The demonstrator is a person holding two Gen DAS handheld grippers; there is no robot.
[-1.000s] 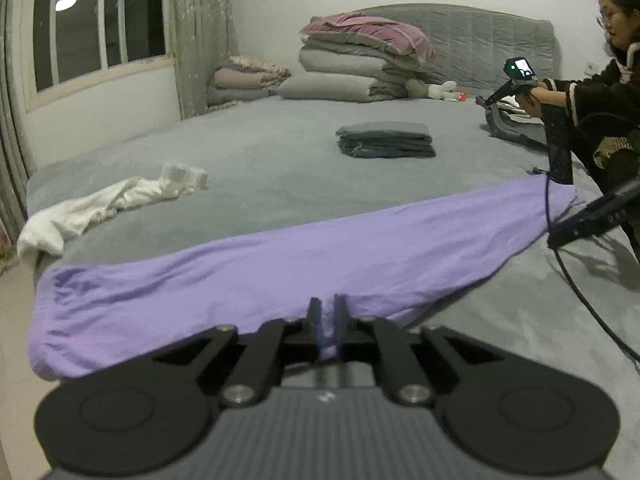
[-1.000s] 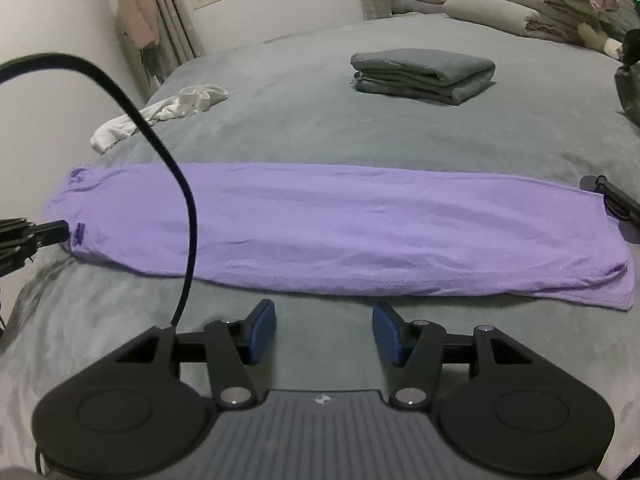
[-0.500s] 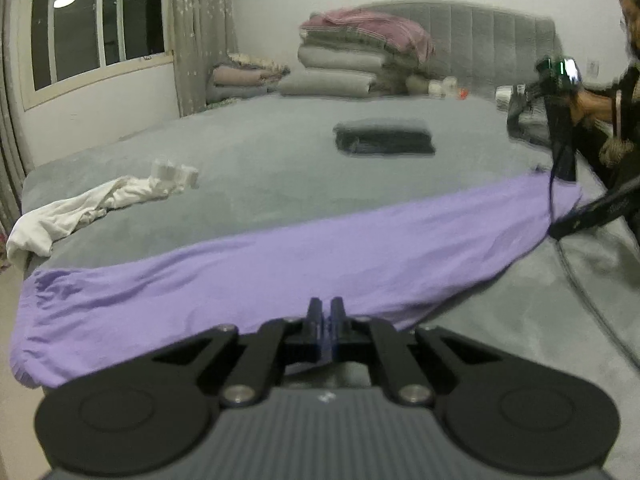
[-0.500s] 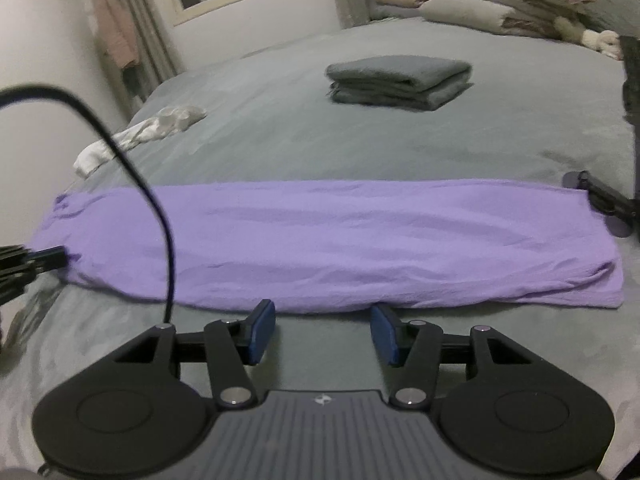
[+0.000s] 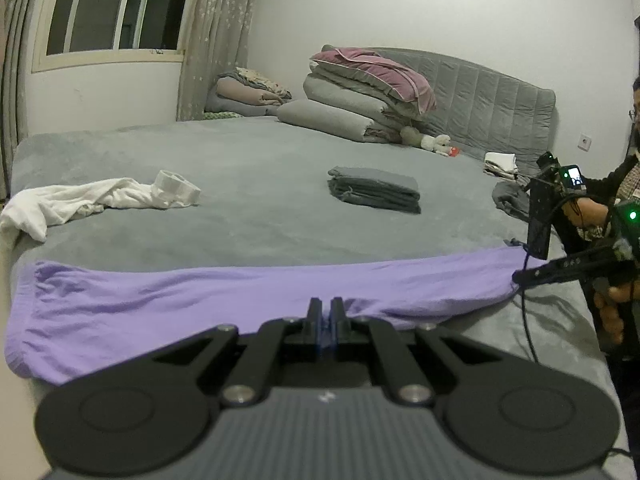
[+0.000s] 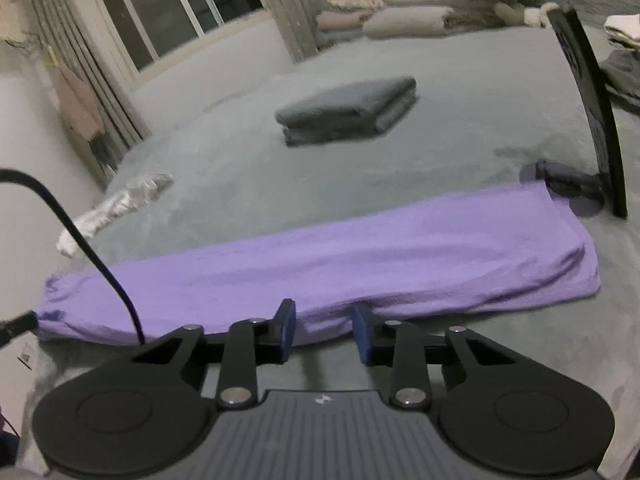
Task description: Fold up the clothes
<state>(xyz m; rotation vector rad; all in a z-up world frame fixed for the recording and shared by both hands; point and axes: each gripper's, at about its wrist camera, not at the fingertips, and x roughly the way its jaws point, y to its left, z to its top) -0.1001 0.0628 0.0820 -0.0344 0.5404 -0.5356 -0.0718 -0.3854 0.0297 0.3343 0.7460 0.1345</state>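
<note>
The purple garment lies in a long, soft, light strip across the grey bed. Your left hand-held gripper pinches its near hem; your right hand-held gripper is closing around that edge. Lift evenly, or it sags.
</note>
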